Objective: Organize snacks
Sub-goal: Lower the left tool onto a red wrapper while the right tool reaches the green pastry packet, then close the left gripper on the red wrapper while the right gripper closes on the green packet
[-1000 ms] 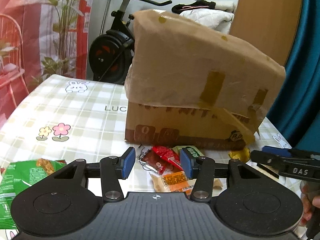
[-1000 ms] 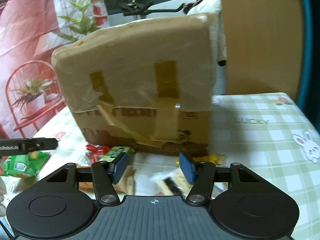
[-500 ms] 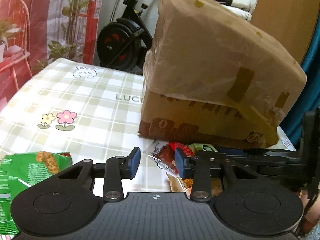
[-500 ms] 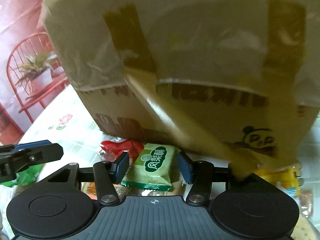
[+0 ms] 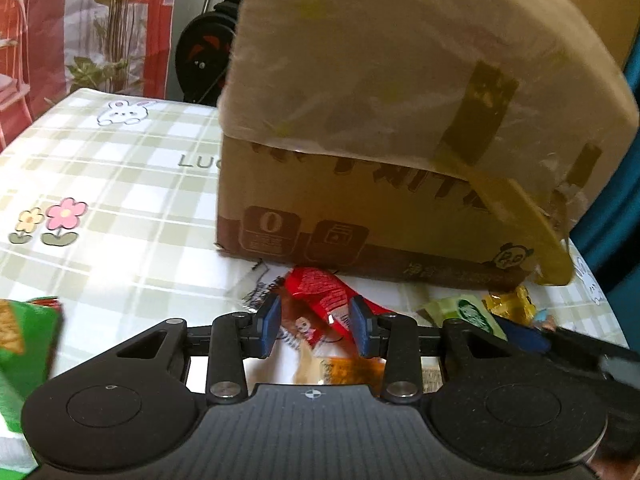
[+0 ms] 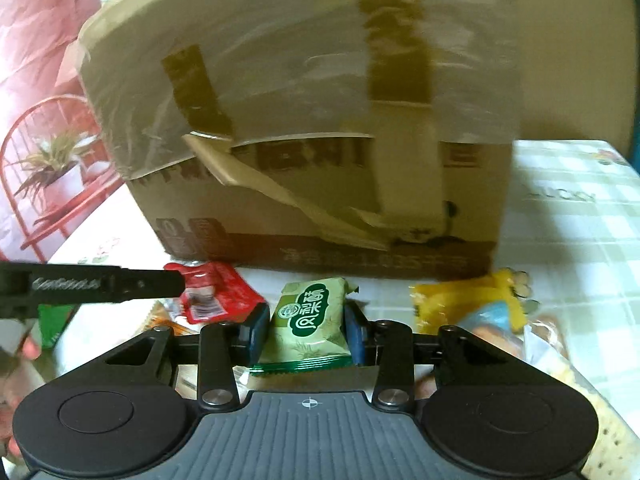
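Several snack packets lie on the table in front of a taped cardboard box (image 5: 400,120). My left gripper (image 5: 316,326) straddles a red packet (image 5: 324,300), its blue pads close on both sides; whether they press it is unclear. My right gripper (image 6: 306,334) is shut on a light green packet (image 6: 308,320), a pad against each edge. The red packet (image 6: 212,292) and the left gripper's black finger (image 6: 92,284) show at the left of the right wrist view. The green packet (image 5: 464,314) shows in the left wrist view beside a yellow packet (image 5: 512,304).
A green chip bag (image 5: 24,344) lies at the near left. An orange packet (image 5: 344,368) lies under the left gripper. A yellow packet (image 6: 472,300) and clear wrapped snacks (image 6: 540,344) lie at the right. The checked tablecloth (image 5: 120,184) stretches left of the box (image 6: 320,120).
Both grippers moved forward and down to the packets. The right jaws closed on the green packet. The left jaws came around the red packet.
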Motion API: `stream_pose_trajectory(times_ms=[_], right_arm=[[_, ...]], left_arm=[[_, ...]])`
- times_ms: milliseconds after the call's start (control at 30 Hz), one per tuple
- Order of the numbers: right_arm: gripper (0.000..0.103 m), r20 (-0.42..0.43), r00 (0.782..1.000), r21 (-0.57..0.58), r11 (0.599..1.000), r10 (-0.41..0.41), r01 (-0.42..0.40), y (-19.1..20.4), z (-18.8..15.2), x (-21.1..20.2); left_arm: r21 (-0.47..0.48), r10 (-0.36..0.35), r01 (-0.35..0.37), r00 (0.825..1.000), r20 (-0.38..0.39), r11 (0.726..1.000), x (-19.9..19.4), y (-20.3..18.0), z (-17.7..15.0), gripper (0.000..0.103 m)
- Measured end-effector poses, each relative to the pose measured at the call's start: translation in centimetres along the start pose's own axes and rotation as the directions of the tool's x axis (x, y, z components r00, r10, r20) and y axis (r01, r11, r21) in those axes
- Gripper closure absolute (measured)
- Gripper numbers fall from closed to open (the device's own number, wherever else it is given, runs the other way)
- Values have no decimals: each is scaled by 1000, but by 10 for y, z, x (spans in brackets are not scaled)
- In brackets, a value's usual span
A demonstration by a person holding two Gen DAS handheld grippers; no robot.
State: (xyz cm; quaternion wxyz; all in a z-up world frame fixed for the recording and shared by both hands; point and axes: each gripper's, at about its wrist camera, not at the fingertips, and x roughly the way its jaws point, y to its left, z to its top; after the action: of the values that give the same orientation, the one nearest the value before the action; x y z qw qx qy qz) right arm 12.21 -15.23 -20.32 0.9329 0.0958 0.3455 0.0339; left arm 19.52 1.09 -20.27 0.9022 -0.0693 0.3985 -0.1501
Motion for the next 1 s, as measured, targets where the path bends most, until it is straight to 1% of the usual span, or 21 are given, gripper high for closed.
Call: stream_pose_trajectory(times_ms=[167, 333, 400, 433, 467, 533, 600, 833, 867, 1000], right_arm=[[66, 28, 1000, 10, 1000, 6, -7, -6, -3, -3], [66, 30, 999, 9, 1000, 19, -20, -9, -4, -6], [66, 32, 999, 13, 1000, 22, -22, -12, -4, -12], [66, 34, 999, 15, 1000, 24, -24, -12, -4, -14], [66, 37, 999, 18, 999, 27, -28, -11, -4, -15], [66, 47, 998, 21, 999, 34, -35, -10, -4, -19], [66, 54, 998, 23, 999, 38, -39, -9, -4, -25], [66, 91, 994, 13, 998, 65, -66, 3, 0, -43], [66, 98, 993, 7, 997, 71, -72, 5, 1, -47], [66, 135, 986, -14, 995, 101, -100, 16, 5, -64]], left_arm=[[20, 52, -51, 999, -15, 998, 17, -9, 1, 63], [31, 101, -101, 995, 20, 994, 25, -21, 2, 63], [37, 103, -104, 994, 29, 994, 25, -24, 2, 66], [44, 93, -94, 995, 34, 995, 23, -24, 0, 76], [51, 83, -85, 996, 45, 995, 19, -25, -1, 77], [79, 91, -96, 994, 67, 992, 10, -26, -5, 80], [85, 90, -97, 992, 90, 992, -1, -26, -8, 82], [85, 68, -83, 984, 167, 993, -48, -19, -12, 82], [82, 65, -81, 982, 176, 993, -49, -21, -9, 82], [75, 55, -72, 974, 218, 995, -72, -25, -11, 82]])
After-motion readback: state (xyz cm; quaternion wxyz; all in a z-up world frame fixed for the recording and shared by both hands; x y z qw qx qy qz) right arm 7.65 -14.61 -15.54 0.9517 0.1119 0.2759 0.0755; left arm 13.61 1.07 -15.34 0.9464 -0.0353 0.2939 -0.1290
